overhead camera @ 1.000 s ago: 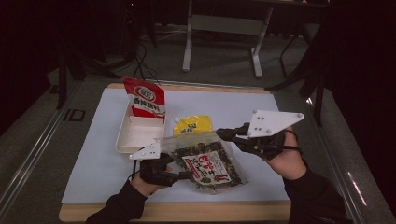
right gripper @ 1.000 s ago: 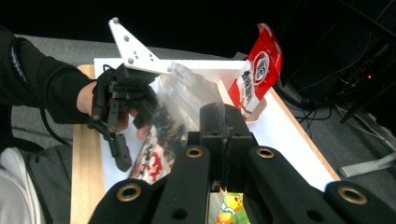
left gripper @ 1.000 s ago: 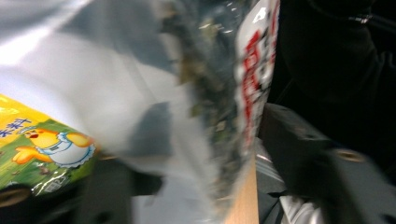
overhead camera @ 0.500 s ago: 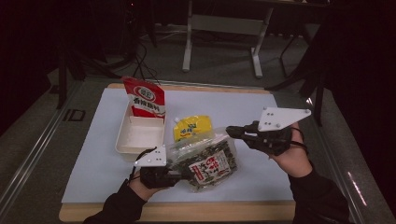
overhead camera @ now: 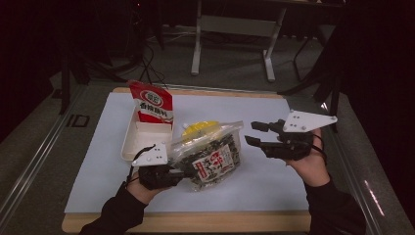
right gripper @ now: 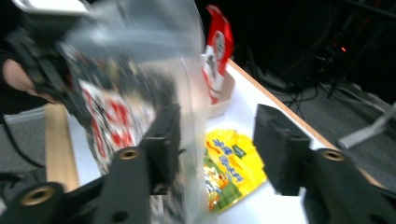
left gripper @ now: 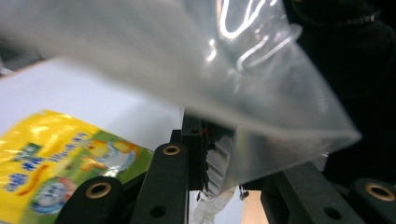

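At the left of the table (overhead camera: 88, 161), a white tray (overhead camera: 147, 139) holds a red snack packet (overhead camera: 152, 103) standing upright against its far wall. Just in front of it the left tool (overhead camera: 178, 175) is clamped on the near-left edge of a clear zip bag (overhead camera: 210, 152), which hangs lifted and tilted over the white mat; the left gripper view shows the film (left gripper: 261, 154) pinched between the ridged pads. Inside the bag lies a dark snack pouch with a red and white label (overhead camera: 213, 166), sagging toward the lower end. Behind and partly under the raised bag, a yellow packet (overhead camera: 198, 128) rests flat on the mat. Further right, the right tool (overhead camera: 252, 133) has just been opening and now stands apart from the bag's right edge, its pads pressing on nothing, though in the right gripper view the film (right gripper: 187, 93) hangs right at its left finger. The risk from here appears to lie in the one-sided hold: with only one corner gripped, the loaded bag could swing, twist or slip from the pads, and the pouch might slide toward the mouth. Should the right tool close again at a poor spot, it might crumple the film rather than catch the rim, or the swinging bag could nudge the yellow packet or the upright red one.
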Demonstrator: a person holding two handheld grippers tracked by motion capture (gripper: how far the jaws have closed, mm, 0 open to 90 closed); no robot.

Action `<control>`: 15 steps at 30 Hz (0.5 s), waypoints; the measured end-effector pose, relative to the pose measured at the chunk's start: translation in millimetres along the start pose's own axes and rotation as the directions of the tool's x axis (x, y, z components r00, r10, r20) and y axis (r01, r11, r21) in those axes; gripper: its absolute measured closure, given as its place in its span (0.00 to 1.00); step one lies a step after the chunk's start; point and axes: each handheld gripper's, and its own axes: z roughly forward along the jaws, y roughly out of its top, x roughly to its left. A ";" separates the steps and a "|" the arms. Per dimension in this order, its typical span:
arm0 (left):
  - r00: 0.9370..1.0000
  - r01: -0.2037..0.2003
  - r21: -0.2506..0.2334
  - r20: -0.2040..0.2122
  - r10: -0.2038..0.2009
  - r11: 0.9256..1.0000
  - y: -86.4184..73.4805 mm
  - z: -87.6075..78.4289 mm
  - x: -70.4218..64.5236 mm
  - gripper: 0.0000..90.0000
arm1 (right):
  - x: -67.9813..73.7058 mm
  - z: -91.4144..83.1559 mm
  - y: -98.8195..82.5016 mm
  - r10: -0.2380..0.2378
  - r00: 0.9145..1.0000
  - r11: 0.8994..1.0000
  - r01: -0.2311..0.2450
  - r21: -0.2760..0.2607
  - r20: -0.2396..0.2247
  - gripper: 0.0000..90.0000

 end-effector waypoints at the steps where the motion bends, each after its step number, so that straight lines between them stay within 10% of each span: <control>1: 1.000 0.001 0.004 0.006 -0.001 1.000 2.1 -1.9 1.3 0.87 | -2.6 1.0 -5.1 0.014 1.000 1.000 -0.014 -0.003 0.002 0.51; 15: 0.997 -0.011 0.023 -0.073 0.013 1.000 25.2 -36.6 18.1 0.87 | -21.7 11.5 -59.6 0.182 0.983 0.981 -0.183 -0.061 -0.025 0.18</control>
